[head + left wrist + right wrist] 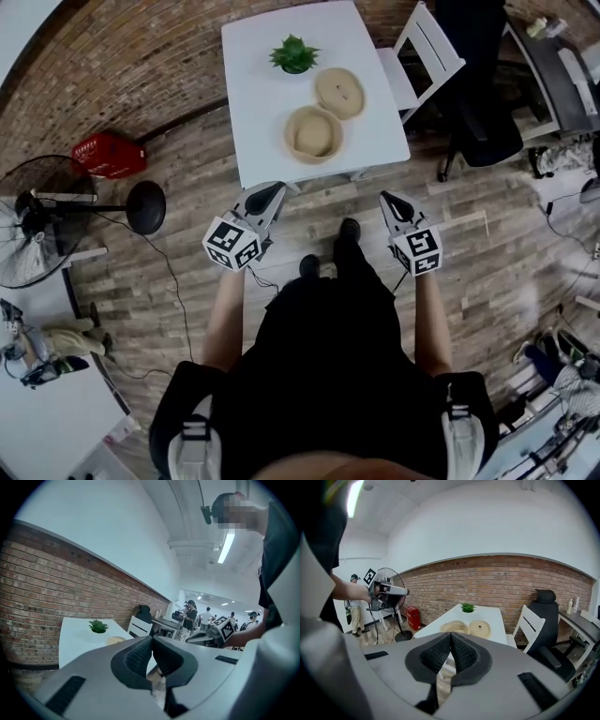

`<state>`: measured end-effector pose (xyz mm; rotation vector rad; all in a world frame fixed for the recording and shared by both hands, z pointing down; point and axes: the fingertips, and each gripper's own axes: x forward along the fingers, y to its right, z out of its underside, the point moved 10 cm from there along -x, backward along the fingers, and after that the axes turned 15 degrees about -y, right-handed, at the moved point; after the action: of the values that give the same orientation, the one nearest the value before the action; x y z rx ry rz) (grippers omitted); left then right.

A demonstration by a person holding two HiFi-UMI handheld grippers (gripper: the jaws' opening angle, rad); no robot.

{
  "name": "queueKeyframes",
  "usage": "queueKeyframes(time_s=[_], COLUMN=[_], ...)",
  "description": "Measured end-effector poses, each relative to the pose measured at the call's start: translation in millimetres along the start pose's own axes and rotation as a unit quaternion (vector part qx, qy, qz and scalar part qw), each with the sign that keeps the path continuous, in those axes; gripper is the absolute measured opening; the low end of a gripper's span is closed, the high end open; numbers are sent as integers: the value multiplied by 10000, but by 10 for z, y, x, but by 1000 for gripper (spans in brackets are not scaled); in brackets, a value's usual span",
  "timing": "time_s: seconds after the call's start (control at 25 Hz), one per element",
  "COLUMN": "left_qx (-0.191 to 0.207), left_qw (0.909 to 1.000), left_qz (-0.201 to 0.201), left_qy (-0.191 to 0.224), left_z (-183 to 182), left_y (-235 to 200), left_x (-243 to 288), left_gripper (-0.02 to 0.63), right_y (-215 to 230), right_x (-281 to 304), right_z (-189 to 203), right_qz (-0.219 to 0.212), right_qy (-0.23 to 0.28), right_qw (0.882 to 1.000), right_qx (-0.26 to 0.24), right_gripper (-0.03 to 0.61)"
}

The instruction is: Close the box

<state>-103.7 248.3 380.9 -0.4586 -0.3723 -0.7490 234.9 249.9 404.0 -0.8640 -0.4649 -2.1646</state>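
Observation:
A round tan box [313, 133] stands open on the white table [258, 103], with its round lid [339, 92] lying flat beside it, farther back. The box [453, 626] and lid [480, 628] also show in the right gripper view. My left gripper [277, 190] is shut and empty, short of the table's near edge. My right gripper [387, 198] is shut too, off the table's near right corner. Both hang over the floor, apart from box and lid. In the left gripper view the jaws [151, 654] meet, and only an edge of the box [115, 640] shows.
A small green plant [294, 54] stands at the table's far side. A white chair [422, 56] and a black office chair [478, 94] are to the right. A red case [110, 155] and a fan [37, 225] stand on the wooden floor at left. People stand farther off.

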Motion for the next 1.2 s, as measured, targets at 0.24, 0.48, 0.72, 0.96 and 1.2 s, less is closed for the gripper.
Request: queueKeyframes(time_s=[0.24, 0.48, 0.72, 0.96, 1.2], left_qx=[-39, -211, -277, -440, -568], left_qw=[9999, 9988, 9972, 9944, 9944], left_qz=[-160, -444, -695, -945, -863], left_qy=[49, 18, 76, 151, 213], left_z=[-318, -390, -456, -439, -405], left_y=[-41, -62, -55, -133, -437], left_x=[404, 593, 714, 635, 584], left_gripper=[21, 21, 21, 23, 21], right_y=[566, 872, 1126, 1207, 1166], right_x=[202, 401, 541, 691, 871], right_z=[-242, -417, -468, -595, -792], right_qz=[-229, -516, -722, -857, -661], right_qy=[-107, -143, -175, -223, -179], right_qw=[9991, 9969, 9943, 9920, 9951], right_qx=[-346, -582, -759, -900, -714], right_gripper=[-2, -2, -2, -2, -2])
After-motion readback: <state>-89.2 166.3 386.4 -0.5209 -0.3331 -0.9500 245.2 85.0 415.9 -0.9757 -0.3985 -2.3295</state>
